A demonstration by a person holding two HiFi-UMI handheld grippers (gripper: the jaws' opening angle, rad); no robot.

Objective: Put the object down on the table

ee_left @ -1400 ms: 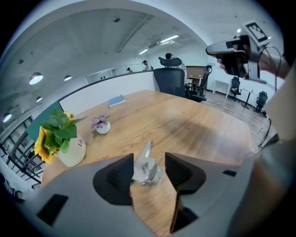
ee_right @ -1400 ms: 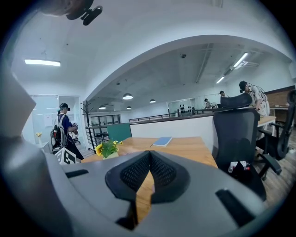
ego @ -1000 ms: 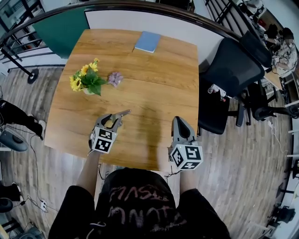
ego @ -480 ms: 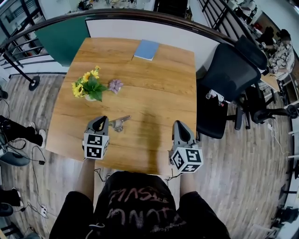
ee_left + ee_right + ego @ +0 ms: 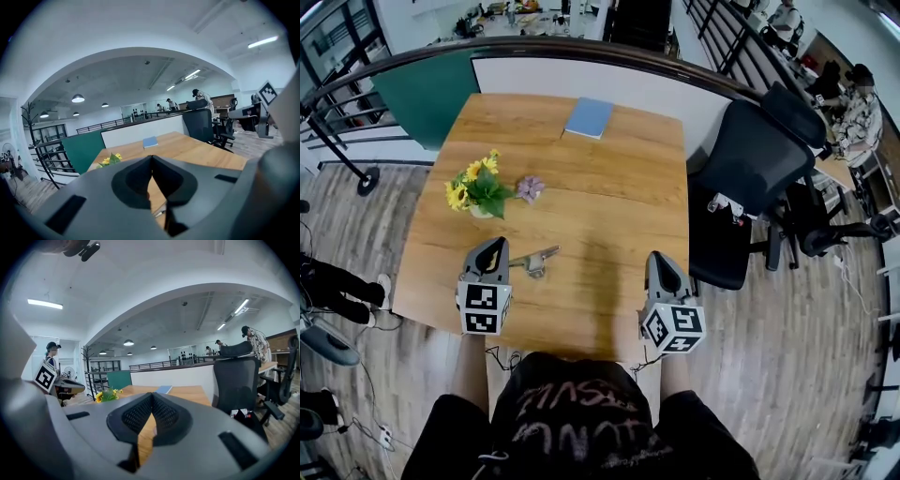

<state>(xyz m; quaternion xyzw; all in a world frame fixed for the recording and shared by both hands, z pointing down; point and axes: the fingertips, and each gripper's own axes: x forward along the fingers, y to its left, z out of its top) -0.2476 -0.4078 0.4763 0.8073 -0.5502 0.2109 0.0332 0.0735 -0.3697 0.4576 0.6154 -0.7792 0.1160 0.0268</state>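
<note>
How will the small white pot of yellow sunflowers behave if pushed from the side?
Likely tips: on the small white pot of yellow sunflowers, blooms and leaves spread far wider than the base. Probably light, so a low push may slide it on the smooth wooden table.

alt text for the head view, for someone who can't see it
Seen from above, a person holds the left claw and right claw, both shut and empty, over the near part of a wooden table. A small metal object lies beside the left claw; farther off are sunflowers, a purple flower and a blue notebook.
</note>
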